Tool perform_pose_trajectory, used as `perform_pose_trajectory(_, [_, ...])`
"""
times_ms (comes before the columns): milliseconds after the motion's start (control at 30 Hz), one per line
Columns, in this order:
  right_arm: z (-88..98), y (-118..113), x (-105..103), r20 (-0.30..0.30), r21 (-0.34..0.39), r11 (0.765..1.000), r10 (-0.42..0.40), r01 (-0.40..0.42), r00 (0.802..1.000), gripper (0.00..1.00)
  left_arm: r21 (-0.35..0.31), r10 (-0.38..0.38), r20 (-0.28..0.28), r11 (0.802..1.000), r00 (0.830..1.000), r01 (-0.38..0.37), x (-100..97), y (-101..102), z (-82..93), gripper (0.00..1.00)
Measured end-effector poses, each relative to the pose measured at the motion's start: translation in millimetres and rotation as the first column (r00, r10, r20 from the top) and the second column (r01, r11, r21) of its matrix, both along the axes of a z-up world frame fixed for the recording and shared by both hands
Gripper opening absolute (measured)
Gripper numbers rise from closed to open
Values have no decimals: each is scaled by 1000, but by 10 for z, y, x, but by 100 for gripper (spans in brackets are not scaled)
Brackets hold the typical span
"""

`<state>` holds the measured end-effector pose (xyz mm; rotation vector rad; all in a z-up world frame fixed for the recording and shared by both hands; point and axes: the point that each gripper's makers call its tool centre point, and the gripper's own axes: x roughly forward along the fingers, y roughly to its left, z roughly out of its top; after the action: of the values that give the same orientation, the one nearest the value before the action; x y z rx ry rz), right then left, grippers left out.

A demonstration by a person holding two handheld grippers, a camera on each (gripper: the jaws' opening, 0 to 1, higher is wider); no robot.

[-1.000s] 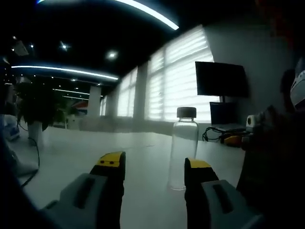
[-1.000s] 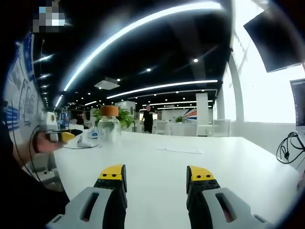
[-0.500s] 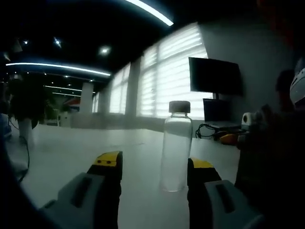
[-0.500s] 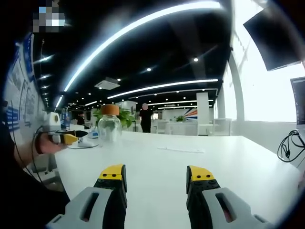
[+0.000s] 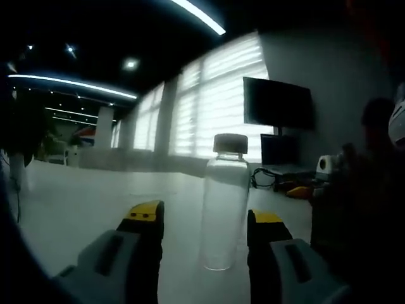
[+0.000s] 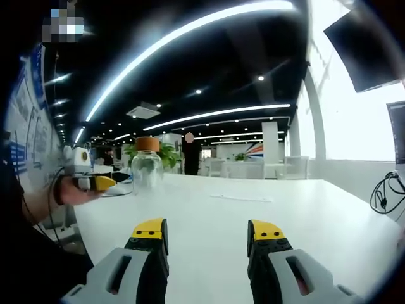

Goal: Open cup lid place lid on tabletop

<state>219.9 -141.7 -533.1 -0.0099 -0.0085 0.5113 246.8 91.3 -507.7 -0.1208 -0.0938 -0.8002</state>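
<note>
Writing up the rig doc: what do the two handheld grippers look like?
Both match. The left gripper and the right gripper each have two grey moulded jaws with a slot-shaped recess, black inner faces and yellow tip caps. Seen from the right gripper view, the left one carries a white box and a dark cable.

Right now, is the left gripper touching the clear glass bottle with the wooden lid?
Apart. In the left gripper view, the clear glass bottle stands on the white table beyond the open left gripper, with table visible between jaw tips and glass.
</note>
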Motion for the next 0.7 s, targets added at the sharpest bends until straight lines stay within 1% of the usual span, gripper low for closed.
perform_pose_trajectory(100, [16,-4,0,3,4,1000,0,0,1000,45,-1,-11,2,1000,1000,11,27,-76,13,48])
perform_pose_trajectory(400, [2,2,8,1,8,1000,2,-2,1000,45,9,-40,1,999,999,40,105,-194,31,50])
perform_pose_trajectory(533, [-5,19,8,-2,8,1000,6,-6,1000,45,26,-67,-2,997,998,67,148,-311,20,52])
perform_pose_trajectory(700, [-6,30,10,-1,9,1000,10,-10,1000,45,29,-100,-10,994,995,101,155,-445,5,52])
